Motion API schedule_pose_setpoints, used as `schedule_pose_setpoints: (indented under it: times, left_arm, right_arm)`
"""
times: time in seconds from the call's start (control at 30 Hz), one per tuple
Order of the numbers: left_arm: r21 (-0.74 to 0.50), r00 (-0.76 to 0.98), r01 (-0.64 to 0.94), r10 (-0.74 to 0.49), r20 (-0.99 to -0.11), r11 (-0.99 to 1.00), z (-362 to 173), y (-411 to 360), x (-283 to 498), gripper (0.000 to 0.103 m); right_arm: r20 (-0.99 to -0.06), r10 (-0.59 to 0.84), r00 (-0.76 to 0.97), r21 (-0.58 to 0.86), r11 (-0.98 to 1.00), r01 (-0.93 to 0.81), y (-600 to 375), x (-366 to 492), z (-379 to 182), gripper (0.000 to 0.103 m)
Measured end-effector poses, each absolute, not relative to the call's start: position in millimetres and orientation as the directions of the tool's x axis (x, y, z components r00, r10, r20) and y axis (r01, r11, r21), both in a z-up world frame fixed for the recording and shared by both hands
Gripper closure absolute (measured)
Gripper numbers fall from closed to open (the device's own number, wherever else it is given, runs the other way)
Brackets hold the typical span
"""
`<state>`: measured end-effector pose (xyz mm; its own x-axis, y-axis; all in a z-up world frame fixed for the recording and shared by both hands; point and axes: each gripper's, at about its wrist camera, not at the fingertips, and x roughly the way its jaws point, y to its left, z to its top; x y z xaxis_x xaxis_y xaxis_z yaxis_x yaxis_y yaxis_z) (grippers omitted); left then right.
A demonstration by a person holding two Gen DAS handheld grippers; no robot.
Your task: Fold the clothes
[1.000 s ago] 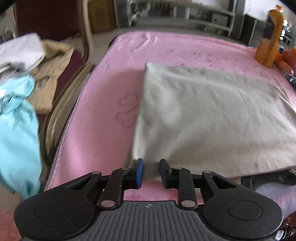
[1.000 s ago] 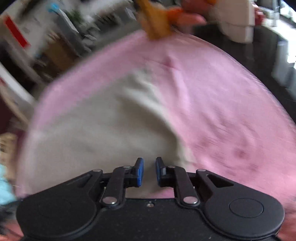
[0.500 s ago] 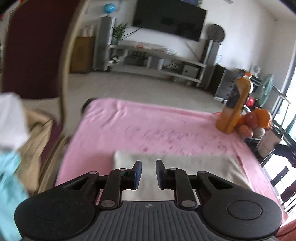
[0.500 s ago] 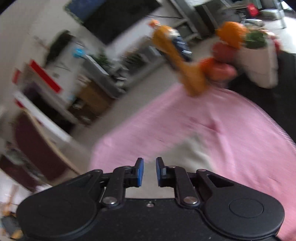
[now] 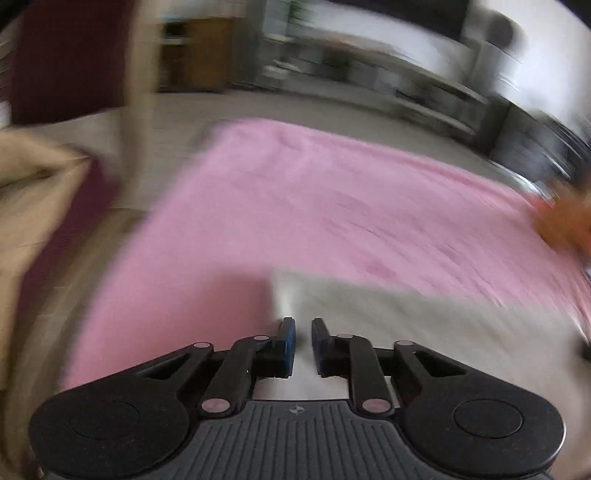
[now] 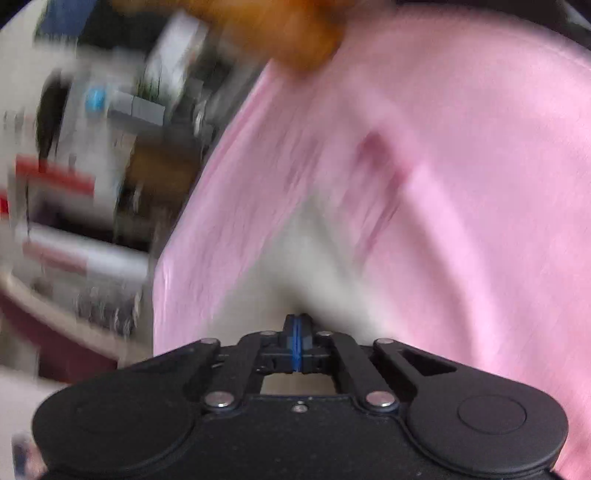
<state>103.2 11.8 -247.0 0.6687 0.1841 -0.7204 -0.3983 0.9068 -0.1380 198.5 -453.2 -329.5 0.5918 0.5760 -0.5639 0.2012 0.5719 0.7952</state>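
Note:
A folded beige-grey garment (image 5: 424, 325) lies on a pink cloth (image 5: 314, 206) that covers the table. Both views are blurred by motion. My left gripper (image 5: 303, 332) is a little open, with its tips over the garment's near left corner and nothing between them. In the right wrist view the garment (image 6: 295, 266) runs up from my right gripper (image 6: 297, 328), whose blue pads are pressed together at the garment's edge. I cannot tell whether fabric is pinched between them.
A chair with a dark red back (image 5: 70, 62) stands at the left with tan clothes (image 5: 33, 199) on it. An orange object (image 5: 565, 225) sits at the table's right edge, and also shows in the right wrist view (image 6: 280, 33). Shelves (image 6: 74, 221) lie beyond the table.
My right gripper has closed from slightly open to pads together. Both grippers have tipped back down toward the table, and the garment is nearer in both views.

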Motion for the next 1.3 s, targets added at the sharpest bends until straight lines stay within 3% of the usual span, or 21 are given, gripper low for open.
schedule_pose_setpoints:
  times: [0.07,0.13,0.2,0.27,0.33,0.5,0.53,0.57,0.63,0.73,0.8,0.83,0.97,1.1,1.23,1.3]
  left_arm:
    - [-0.153,0.66,-0.495,0.256,-0.706,0.855,-239.1,29.8,96.0,0.093]
    - [-0.169,0.682,-0.492,0.258,-0.684,0.854,-226.4,33.0,88.1,0.092]
    - [-0.229,0.735,-0.399,0.161,-0.659,0.888,-215.4,23.9,89.5,0.092]
    - [-0.255,0.767,-0.247,0.028,-0.641,0.935,-211.0,2.0,100.5,0.091]
    - [-0.216,0.745,-0.079,-0.086,-0.661,0.973,-218.3,-25.6,113.0,0.078]
    - [-0.11,0.697,-0.129,0.011,-0.717,0.986,-255.2,-37.4,141.4,0.081]
    - [-0.136,0.703,-0.195,0.041,-0.71,0.971,-256.5,-23.6,143.2,0.086]
    - [-0.162,0.706,-0.259,0.072,-0.704,0.952,-257.9,-9.8,145.0,0.089]
    - [-0.21,0.705,-0.383,0.138,-0.696,0.899,-260.4,17.3,148.3,0.09]
    - [-0.084,0.607,-0.574,0.355,-0.711,0.815,-253.4,38.1,140.1,0.092]
    - [0.017,0.515,-0.666,0.477,-0.712,0.745,-245.9,47.9,132.8,0.092]
    - [0.024,0.505,-0.669,0.477,-0.72,0.743,-237.7,48.8,124.5,0.091]
    - [-0.038,0.581,-0.598,0.4,-0.709,0.8,-195.7,34.7,79.0,0.082]
    - [-0.1,0.706,-0.416,0.252,-0.662,0.904,-168.8,-1.8,22.4,0.071]
    - [-0.078,0.687,-0.22,0.098,-0.72,0.972,-188.3,-48.6,-18.4,0.07]
    - [-0.052,0.654,-0.148,0.058,-0.754,0.988,-202.1,-70.0,-21.8,0.07]
  right_arm:
    - [-0.57,0.444,0.691,0.781,0.555,0.287,-473.2,196.1,-326.6,0.096]
    - [-0.562,0.384,0.732,0.786,0.524,0.328,-484.4,192.2,-320.3,0.096]
    - [-0.507,0.432,0.746,0.833,0.469,0.294,-482.4,191.8,-314.1,0.095]
    - [-0.486,0.507,0.712,0.851,0.46,0.253,-464.7,198.9,-316.5,0.089]
    - [-0.485,0.575,0.659,0.854,0.471,0.218,-442.9,208.3,-322.2,0.088]
    - [-0.479,0.719,0.503,0.865,0.485,0.13,-388.2,231.9,-336.6,0.088]
    - [-0.477,0.744,0.468,0.867,0.486,0.112,-377.3,236.6,-339.5,0.092]
    - [-0.476,0.748,0.463,0.868,0.485,0.107,-374.1,240.4,-342.3,0.102]
    - [-0.473,0.695,0.542,0.865,0.485,0.133,-389.3,244.3,-345.8,0.103]
    - [-0.526,0.474,0.706,0.802,0.551,0.228,-429.0,236.8,-333.6,0.103]
    - [-0.576,0.325,0.75,0.744,0.588,0.317,-449.0,226.6,-318.9,0.097]
    - [-0.587,0.278,0.76,0.727,0.594,0.344,-456.6,220.6,-309.6,0.095]
    - [-0.554,0.355,0.753,0.762,0.58,0.287,-469.9,187.6,-258.9,0.089]
    - [-0.497,0.476,0.725,0.782,0.609,0.136,-472.1,129.3,-208.0,0.074]
    - [-0.524,0.512,0.681,0.754,0.651,0.091,-477.1,65.4,-207.7,0.059]
    - [-0.564,0.507,0.652,0.736,0.667,0.117,-474.0,49.7,-226.6,0.058]
